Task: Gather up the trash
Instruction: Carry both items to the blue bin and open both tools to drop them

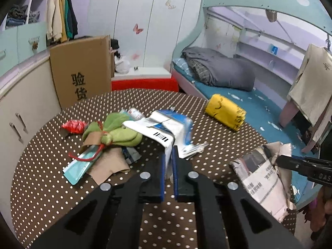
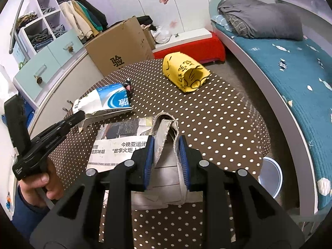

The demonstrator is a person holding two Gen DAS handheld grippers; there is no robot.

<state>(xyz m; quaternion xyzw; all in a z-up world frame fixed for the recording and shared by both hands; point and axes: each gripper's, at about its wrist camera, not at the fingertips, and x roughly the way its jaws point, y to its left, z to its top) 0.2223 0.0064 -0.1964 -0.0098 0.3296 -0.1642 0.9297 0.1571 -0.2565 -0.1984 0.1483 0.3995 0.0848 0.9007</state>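
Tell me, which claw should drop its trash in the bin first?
Probably the right claw. It already grips the folded newspaper, and the round bin sits on the floor beside it. The left claw, holding the blue-and-white carton, is farther across the table.

Brown polka-dot table [image 1: 51, 186] carries a yellow bag [image 1: 225, 112], green cloth bundle [image 1: 116, 132], and, seemingly, red wrapper [image 1: 73, 126].

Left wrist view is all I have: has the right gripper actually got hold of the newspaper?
Observer: Yes. The right gripper is shut on a folded edge of the newspaper, pinched between both pads.
Operator: Any bin nearby?
Observer: A round container stands on the floor just past the table rim, on the bed side.
Operator: And the yellow bag?
Observer: It lies on its side, mouth open toward the right wrist camera.
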